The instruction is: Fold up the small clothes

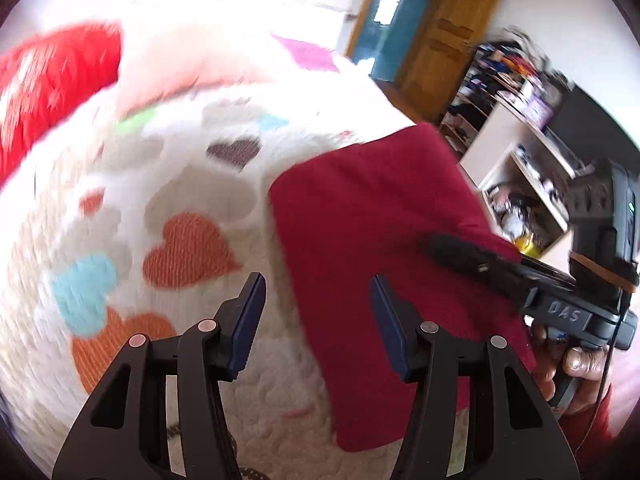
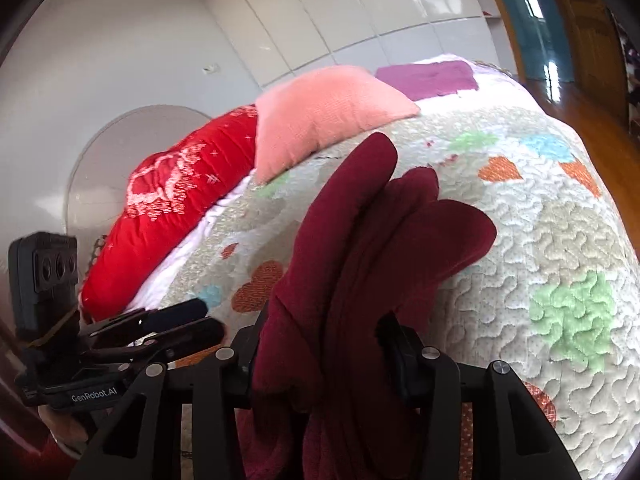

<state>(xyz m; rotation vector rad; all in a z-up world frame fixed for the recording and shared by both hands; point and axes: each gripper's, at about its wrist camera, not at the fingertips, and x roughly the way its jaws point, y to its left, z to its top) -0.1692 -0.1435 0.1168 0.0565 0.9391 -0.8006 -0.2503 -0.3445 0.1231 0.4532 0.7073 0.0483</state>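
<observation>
A dark red garment (image 1: 380,216) lies on the heart-patterned quilt (image 1: 180,168). My left gripper (image 1: 317,284) hovers open above the garment's left edge, its blue pads clear of the fabric. In the right wrist view the garment (image 2: 360,240) is bunched up between the fingers of my right gripper (image 2: 324,320), which is shut on it; the cloth hides the left fingertip. The right gripper (image 1: 432,244) reaches over the garment from the right, held by a hand (image 1: 576,364). The left gripper (image 2: 208,318) shows at the lower left of the right wrist view.
A red pillow (image 2: 180,208) and a pink cushion (image 2: 328,120) lie at the head of the bed, with a purple cloth (image 2: 428,76) beyond them. Cluttered shelves (image 1: 520,120) and a wooden door (image 1: 452,40) stand past the bed's right edge.
</observation>
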